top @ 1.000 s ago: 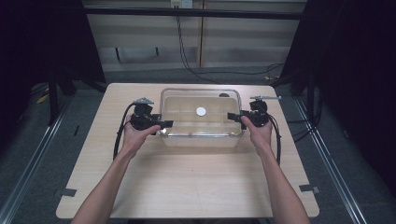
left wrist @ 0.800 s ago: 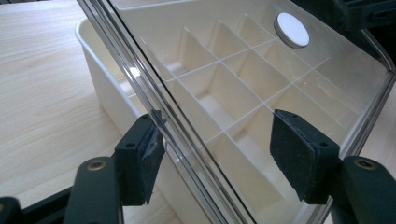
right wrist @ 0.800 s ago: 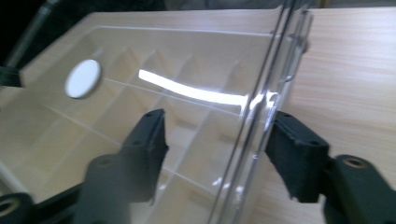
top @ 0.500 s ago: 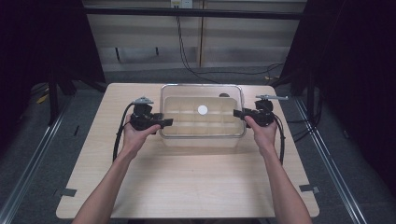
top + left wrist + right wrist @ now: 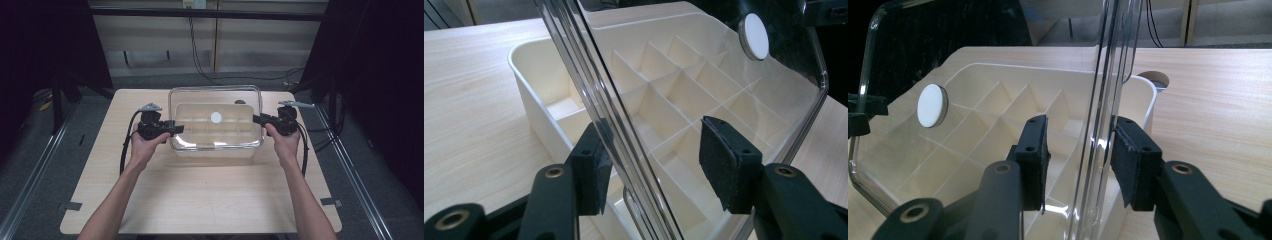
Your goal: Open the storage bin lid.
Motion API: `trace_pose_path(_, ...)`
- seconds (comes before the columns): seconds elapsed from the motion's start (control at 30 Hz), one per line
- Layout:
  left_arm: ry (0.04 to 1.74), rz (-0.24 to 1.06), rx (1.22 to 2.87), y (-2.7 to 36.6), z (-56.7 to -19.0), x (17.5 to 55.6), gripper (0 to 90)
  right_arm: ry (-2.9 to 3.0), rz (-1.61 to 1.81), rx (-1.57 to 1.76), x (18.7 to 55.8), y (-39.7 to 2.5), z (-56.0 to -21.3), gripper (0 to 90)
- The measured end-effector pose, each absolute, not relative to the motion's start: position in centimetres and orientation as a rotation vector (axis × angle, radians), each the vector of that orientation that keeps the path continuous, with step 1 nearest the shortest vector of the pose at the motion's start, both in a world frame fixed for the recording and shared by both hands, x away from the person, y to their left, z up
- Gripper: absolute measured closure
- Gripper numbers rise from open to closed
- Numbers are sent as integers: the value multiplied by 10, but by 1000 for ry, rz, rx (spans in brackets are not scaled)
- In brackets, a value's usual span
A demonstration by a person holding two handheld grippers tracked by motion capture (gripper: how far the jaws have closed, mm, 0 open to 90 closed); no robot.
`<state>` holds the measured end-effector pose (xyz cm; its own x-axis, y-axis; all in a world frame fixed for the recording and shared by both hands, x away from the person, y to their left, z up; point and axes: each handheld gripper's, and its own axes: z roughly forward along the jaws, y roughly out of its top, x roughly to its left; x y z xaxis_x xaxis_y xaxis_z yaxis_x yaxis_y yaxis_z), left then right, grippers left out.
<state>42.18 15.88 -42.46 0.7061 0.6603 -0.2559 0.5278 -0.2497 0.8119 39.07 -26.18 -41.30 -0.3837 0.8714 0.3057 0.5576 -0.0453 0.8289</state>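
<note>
One clear plastic lid (image 5: 215, 120) with rounded corners and a white round disc (image 5: 216, 117) near its middle hangs above a cream tray (image 5: 186, 111) split into a grid of compartments, at the middle of the pale wood tabletop (image 5: 200, 195). The lid's raised rim runs between the jaws of both grippers. The left gripper (image 5: 649, 155) straddles its left edge with jaws released, one pad near the rim. The right gripper (image 5: 1079, 159) straddles the right edge, jaws likewise apart around the rim.
</note>
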Motion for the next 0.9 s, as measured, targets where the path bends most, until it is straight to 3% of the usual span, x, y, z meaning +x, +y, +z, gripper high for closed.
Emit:
trace_pose_path(0.43, 914, 183, 1902, 161, -418, 416, 545, 1903, 1488, 1496, 380, -271, -407, 690)
trace_pose_path(0.9, 895, 191, 1868, 164, -412, 408, 608, 1875, 1506, 1500, 369, -272, -402, 717)
